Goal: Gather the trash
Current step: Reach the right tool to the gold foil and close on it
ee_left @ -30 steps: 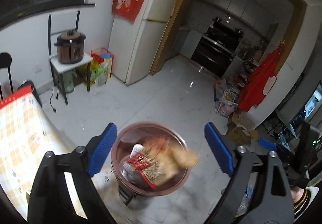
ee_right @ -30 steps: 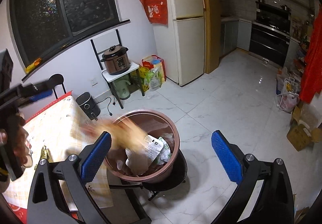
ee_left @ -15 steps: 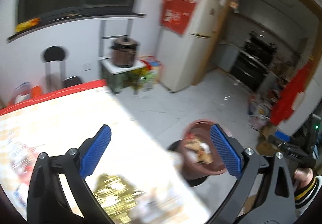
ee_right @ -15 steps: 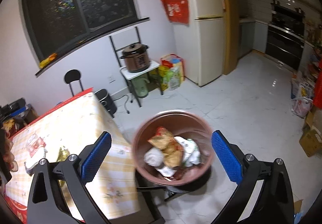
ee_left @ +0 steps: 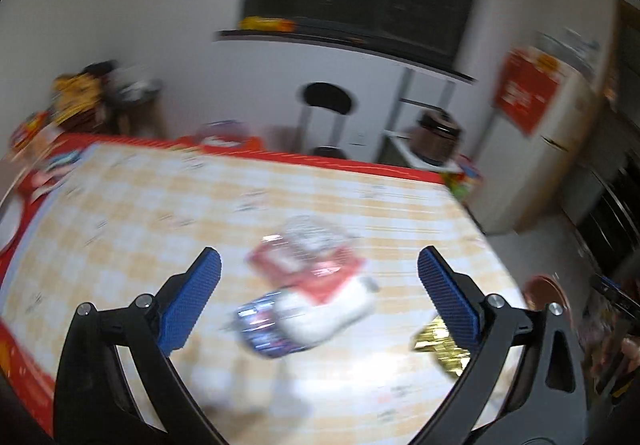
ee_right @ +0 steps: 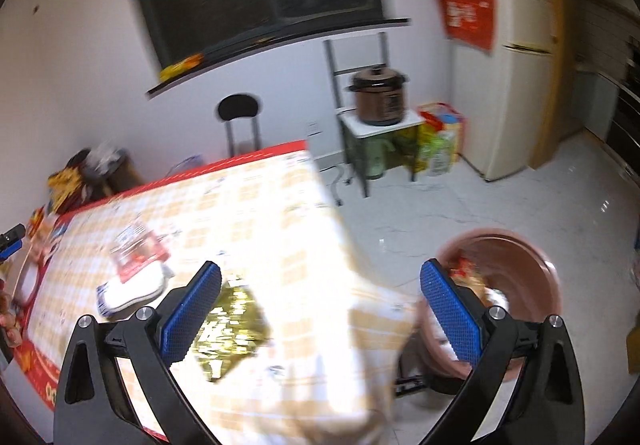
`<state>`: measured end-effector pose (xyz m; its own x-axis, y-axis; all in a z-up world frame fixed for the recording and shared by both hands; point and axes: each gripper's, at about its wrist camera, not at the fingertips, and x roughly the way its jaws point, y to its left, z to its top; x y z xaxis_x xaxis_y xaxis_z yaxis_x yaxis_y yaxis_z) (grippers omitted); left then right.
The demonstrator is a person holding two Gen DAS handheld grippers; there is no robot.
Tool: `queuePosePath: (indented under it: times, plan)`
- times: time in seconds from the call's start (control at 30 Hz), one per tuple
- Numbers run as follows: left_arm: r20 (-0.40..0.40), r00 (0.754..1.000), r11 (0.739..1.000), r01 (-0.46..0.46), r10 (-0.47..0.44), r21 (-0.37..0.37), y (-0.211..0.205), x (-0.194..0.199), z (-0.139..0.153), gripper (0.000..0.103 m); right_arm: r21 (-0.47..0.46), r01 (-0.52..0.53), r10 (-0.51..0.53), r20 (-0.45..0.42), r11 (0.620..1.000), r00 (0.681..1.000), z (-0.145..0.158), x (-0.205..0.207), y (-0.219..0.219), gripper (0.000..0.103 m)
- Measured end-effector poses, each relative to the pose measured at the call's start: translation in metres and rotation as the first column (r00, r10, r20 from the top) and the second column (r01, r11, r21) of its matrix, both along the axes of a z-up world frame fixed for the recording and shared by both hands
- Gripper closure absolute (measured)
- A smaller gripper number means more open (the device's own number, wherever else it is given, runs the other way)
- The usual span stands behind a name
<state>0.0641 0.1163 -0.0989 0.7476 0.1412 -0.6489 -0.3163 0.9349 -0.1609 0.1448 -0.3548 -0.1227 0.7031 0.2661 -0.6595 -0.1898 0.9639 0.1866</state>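
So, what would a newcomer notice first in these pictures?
First the checked tablecloth filling the middle, with a red-and-white wrapper lying on it between the open left gripper fingers. Then the shiny gold wrapper near the table's edge, and the brown trash bin on the floor beside it.

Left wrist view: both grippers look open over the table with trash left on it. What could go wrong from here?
1. The red wrapper partly overlaps the white packet; the open left gripper may grab only one or drag both.
2. The gold wrapper lies flat, so the open right gripper could slip off it.
3. The bin stands below the table edge; a careless drop could miss it.
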Motion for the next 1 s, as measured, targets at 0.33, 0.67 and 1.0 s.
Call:
queuePosePath:
  times: [0.33,0.67,1.0]
  plan:
    - [-0.064,0.976,0.974,-0.211,0.206,-0.084,0.091,-0.075,-0.047,0.006,-0.073,-0.174,0.169,-0.063,0.982,0.984,-0.029,0.003,0.114,0.005]
    - [-0.108,0.977,0.970,-0.197,0.183,-0.141,0.113,-0.081,-0.086,0.006,-0.059,-0.173,0.157,-0.218,0.983,0.963,-0.098,-0.004,0.142,0.005]
    - [-0.150,0.981,0.976,-0.145,0.121,-0.162,0.117,-0.063,-0.107,0.006,-0.015,-0.046,0.039,-0.318,0.999,0.947,-0.152,0.010,0.131,0.012]
